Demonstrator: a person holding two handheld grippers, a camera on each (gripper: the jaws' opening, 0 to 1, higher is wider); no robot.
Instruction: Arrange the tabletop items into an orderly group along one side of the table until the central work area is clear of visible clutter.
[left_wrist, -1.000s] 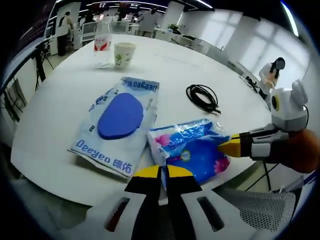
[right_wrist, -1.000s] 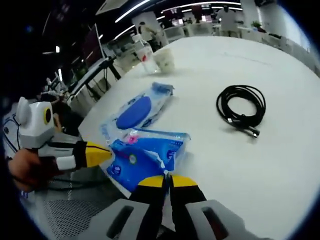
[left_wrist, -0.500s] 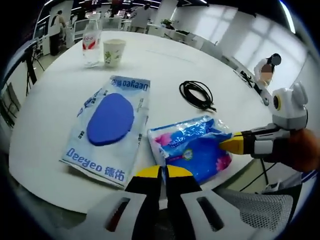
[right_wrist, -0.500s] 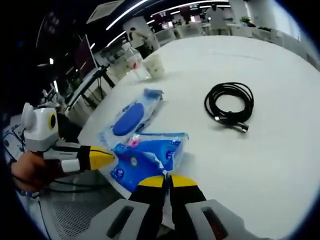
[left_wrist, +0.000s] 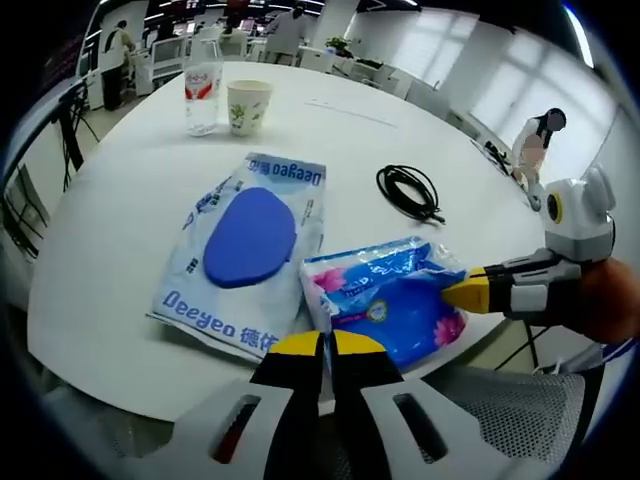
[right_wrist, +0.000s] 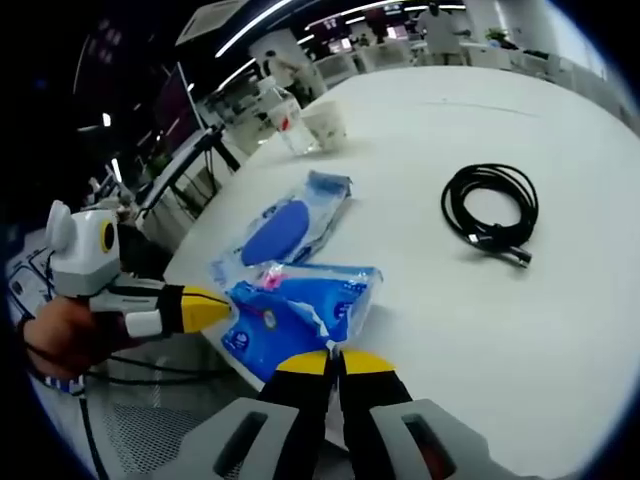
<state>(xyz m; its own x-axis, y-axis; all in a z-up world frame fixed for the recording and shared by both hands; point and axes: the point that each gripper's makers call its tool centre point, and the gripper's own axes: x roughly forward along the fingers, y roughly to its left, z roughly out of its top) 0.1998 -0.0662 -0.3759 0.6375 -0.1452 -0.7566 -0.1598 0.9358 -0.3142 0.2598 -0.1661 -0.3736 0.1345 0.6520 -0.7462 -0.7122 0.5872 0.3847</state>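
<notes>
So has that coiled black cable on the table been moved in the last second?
No. The black cable keeps its place beside the Deeyeo pack and across from the paper cup; the camera shifted, not the cable.

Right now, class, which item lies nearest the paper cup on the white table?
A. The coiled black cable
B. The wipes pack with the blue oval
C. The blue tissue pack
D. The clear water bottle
D. The bottle stands right beside the cup at the table's far side, while the cable and both packs lie well apart from it.
</notes>
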